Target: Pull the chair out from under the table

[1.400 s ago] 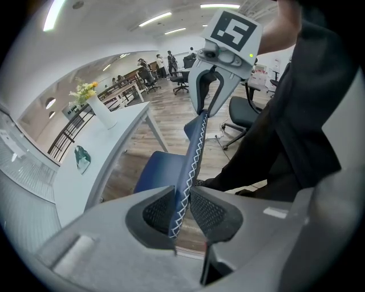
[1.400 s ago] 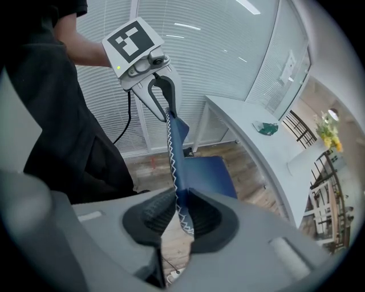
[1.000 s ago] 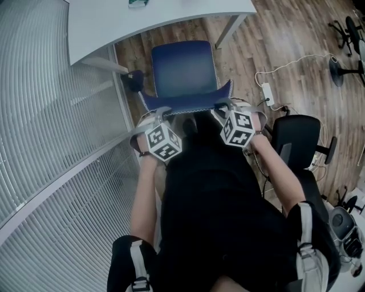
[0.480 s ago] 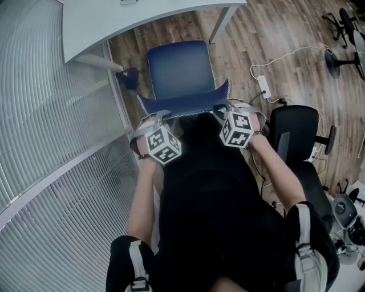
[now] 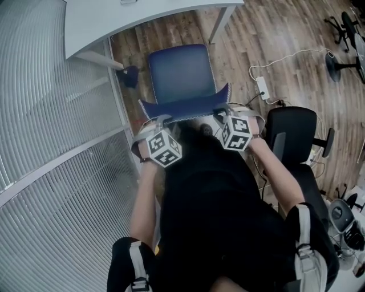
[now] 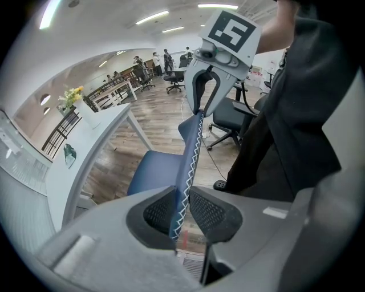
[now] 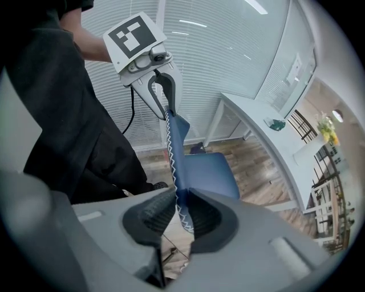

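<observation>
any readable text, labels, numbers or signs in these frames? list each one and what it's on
No readable text in any view.
On the left marker cube and the right marker cube: black-and-white square patterns only, no letters or digits.
On the small green item lying on the table: too small to read.
On the chair: no label visible.

Black office chair (image 5: 293,134) stands near power strip (image 5: 263,88).

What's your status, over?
Copy: left gripper and right gripper shut on backrest. Blue seat clear of table. Nearby, black chair at right.
</observation>
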Demonstrator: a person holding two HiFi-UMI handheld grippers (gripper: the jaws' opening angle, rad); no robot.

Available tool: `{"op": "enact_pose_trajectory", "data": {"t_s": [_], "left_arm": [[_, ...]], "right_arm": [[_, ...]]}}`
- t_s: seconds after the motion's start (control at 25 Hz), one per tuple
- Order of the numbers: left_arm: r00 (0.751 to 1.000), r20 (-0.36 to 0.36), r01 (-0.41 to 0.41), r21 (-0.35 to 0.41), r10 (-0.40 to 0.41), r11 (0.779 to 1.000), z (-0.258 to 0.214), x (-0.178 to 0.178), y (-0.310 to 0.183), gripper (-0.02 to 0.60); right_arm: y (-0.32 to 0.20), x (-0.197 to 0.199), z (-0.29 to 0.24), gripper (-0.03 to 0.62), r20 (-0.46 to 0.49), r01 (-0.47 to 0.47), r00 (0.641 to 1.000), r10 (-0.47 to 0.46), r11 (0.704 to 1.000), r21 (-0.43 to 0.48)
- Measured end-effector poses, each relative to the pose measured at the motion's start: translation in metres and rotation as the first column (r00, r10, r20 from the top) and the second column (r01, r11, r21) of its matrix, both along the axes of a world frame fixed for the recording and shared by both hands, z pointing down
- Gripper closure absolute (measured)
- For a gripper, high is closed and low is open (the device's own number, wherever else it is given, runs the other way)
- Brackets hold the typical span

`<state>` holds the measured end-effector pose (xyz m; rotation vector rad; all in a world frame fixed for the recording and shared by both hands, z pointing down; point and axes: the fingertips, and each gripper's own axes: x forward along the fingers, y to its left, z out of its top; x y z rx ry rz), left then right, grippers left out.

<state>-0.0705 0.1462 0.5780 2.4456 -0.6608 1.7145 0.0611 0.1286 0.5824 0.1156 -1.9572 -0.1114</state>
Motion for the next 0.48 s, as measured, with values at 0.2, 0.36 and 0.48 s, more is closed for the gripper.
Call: {"op": "enact_pose_trajectory", "data": {"t_s": [0.2,0.36,0.48], "left_arm": [[1.0,0.007,0.017,-0.014,-0.017,1.0,0.003,0.009,0.015,0.499],[1.0,0.013,0.018,-0.028,-0.018,0.999,0.007,0.015,0.031,0.499],[1.0,0.017,0.018,-0.033,-0.018,0.999,0.012,0.017,0.041,0.499]], "right_arm": [[0.014,0.008,0.003,0.519,-0.009,0.025,1.0,-0.025,1.0,-0.015],[0.029,0.013,0.007,0.519,-0.018,0.026,0.999,-0.027,0.999,-0.027],[0.038,0.016,0.011,0.519,-0.023,0.028,0.999,-0.028,0.999,-0.029]]}}
